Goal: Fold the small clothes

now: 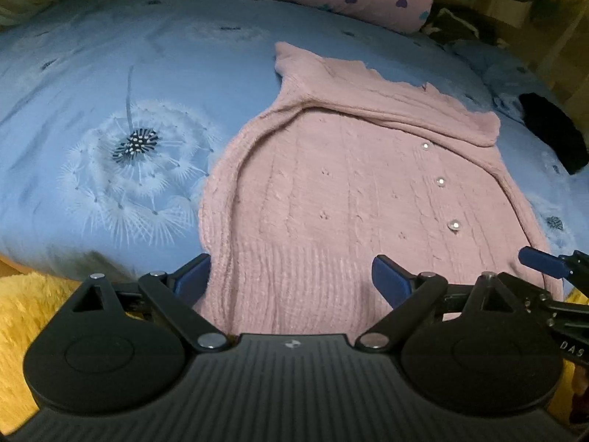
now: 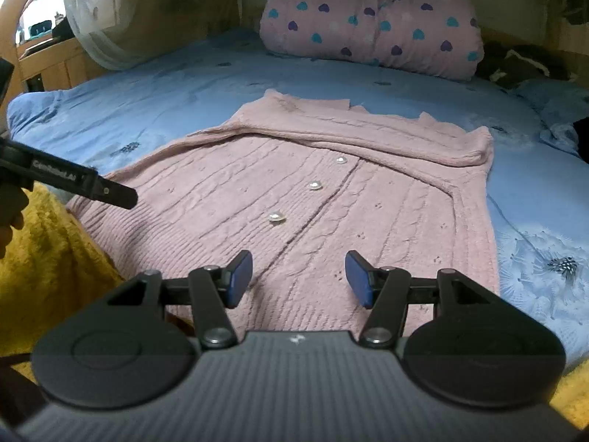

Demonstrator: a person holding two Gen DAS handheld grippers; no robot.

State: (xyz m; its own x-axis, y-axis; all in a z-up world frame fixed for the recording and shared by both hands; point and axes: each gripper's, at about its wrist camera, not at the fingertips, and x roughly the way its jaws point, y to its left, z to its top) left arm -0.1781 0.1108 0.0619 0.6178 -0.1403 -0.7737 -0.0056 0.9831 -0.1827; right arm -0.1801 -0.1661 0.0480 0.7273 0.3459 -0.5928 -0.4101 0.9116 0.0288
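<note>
A pink knit cardigan (image 1: pixel 331 191) lies flat on the blue bedsheet (image 1: pixel 110 73), with a sleeve folded across its upper part and three pearly buttons (image 1: pixel 440 182) down the front. My left gripper (image 1: pixel 291 278) is open over the ribbed hem, its left finger (image 1: pixel 191 276) at the cardigan's left edge. My right gripper (image 2: pixel 300 276) is open just above the hem of the cardigan (image 2: pixel 294 191), with nothing pinched between its pads. The right gripper's blue fingertip (image 1: pixel 541 261) shows at the right edge of the left wrist view. The left gripper's black finger (image 2: pixel 92 184) shows at the left of the right wrist view.
A pink quilt roll with heart print (image 2: pixel 371 25) lies at the head of the bed. A yellow fluffy blanket (image 2: pixel 44 258) covers the near edge. A black cloth (image 1: pixel 552 132) sits at the right. Wooden furniture (image 2: pixel 48 59) and a pale net curtain stand beyond the bed's left side.
</note>
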